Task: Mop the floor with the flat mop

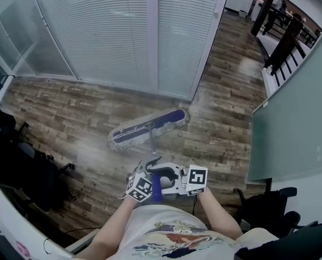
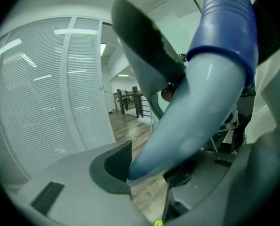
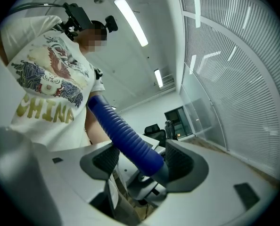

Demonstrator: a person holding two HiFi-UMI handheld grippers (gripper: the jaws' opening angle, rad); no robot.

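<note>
Flat mop lies with its long head slantwise on the wooden floor, near the blind-covered glass wall on the far side. Its handle rises back toward the person standing at the near edge. The left gripper is clamped on the pale shaft just below the blue ribbed grip. The right gripper is clamped on that grip, close to the person's printed shirt.

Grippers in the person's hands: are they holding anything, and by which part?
Both hold the flat mop by its handle: the right gripper has its jaws on the ribbed blue grip, the left gripper on the pale shaft next to it.
</note>
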